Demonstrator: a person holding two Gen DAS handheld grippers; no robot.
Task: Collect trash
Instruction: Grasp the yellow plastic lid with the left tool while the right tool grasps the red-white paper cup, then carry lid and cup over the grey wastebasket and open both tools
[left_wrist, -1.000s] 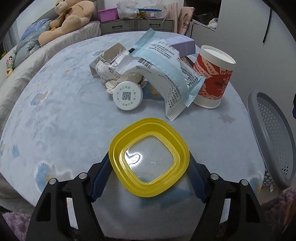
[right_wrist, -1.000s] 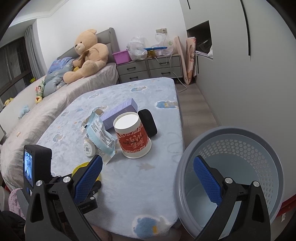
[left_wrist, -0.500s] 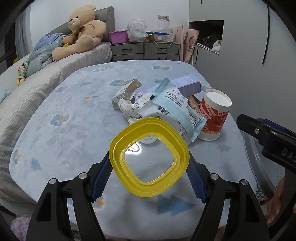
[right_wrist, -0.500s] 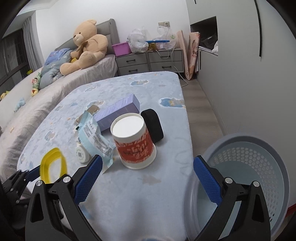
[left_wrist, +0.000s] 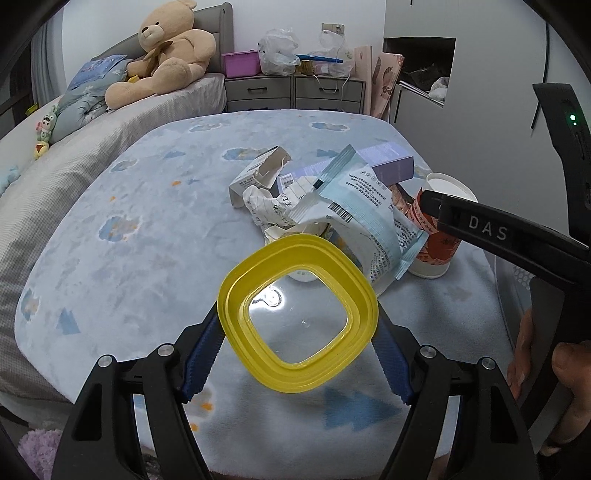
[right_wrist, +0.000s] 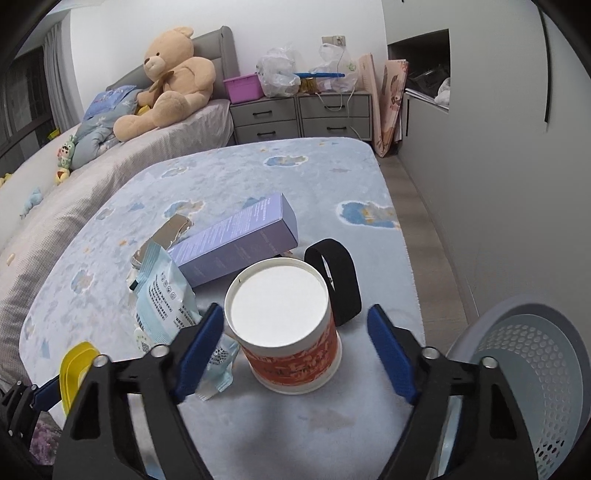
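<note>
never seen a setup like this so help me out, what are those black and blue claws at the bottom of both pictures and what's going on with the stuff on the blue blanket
The claws are hand-held grippers, one in each of a person's hands, each with a camera looking along its two fingers. So one picture is the left gripper's view, the other the right's.

The left gripper is shut on a yellow lid, lifted off the blue blanket. The right gripper has just been closing around a red and white cup, but its blue pads do not press it yet.

Also on the blanket: a pale blue packet, a purple box, crumpled paper and a torn carton. A grey mesh bin waits beside it.
</note>
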